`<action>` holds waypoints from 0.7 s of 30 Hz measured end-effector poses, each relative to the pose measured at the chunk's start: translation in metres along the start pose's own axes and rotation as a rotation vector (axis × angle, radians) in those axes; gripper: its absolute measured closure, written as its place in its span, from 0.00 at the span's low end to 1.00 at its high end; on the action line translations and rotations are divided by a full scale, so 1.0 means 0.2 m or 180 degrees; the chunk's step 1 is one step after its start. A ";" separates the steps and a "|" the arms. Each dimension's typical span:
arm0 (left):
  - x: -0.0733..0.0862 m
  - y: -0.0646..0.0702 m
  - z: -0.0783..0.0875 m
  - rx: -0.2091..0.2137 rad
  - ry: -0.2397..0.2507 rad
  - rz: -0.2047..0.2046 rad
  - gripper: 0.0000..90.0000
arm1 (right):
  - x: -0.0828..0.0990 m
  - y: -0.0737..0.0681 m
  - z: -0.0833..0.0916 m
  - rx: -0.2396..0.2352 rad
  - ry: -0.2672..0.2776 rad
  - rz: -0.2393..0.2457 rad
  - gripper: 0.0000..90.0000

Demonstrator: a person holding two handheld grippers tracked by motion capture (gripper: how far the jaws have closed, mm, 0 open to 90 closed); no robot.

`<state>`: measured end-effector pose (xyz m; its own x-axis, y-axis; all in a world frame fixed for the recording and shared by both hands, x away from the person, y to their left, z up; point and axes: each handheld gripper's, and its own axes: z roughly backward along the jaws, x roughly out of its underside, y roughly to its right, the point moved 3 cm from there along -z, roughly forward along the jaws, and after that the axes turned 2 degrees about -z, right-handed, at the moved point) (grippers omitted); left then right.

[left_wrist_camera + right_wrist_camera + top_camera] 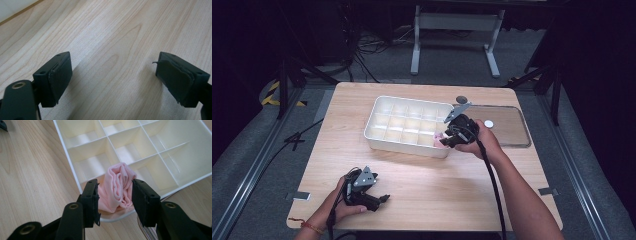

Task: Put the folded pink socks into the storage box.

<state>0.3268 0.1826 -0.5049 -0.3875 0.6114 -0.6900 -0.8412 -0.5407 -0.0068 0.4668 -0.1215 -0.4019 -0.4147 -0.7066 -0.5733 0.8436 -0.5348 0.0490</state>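
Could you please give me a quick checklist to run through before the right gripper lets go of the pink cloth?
1. Right gripper jaws press the rolled pink cloth on both sides: ok.
2. Cloth over the corner compartment of the white divided tray: ok.
3. Cloth resting on the compartment floor: cannot tell.
4. Left gripper open, holding nothing, away from the tray: ok.
5. Clear lid beside the tray, out of the way: ok.

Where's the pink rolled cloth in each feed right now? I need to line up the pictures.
High view: the pink cloth peeks out at the near right corner of the white divided tray, under the right gripper.
Left gripper view: not in it; just its open jaws over bare wood.
Right gripper view: centre, cloth clamped between both jaws, over the tray's corner cell.
Shared landmark: the tray's corner rim.
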 end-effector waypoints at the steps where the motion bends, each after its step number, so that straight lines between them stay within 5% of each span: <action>1: 0.00 0.00 0.00 0.0001 -0.0001 0.0002 0.16 | 0.00 0.00 0.01 0.0011 0.0016 0.0006 0.61; 21: 0.00 0.00 0.00 -0.0004 -0.0008 -0.0001 0.16 | 0.07 -0.03 0.14 0.0229 0.0243 0.0005 0.47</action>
<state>0.3269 0.1825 -0.5048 -0.3883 0.6130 -0.6881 -0.8408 -0.5413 -0.0078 0.4465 -0.1408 -0.3876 -0.3839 -0.6717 -0.6336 0.8164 -0.5675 0.1070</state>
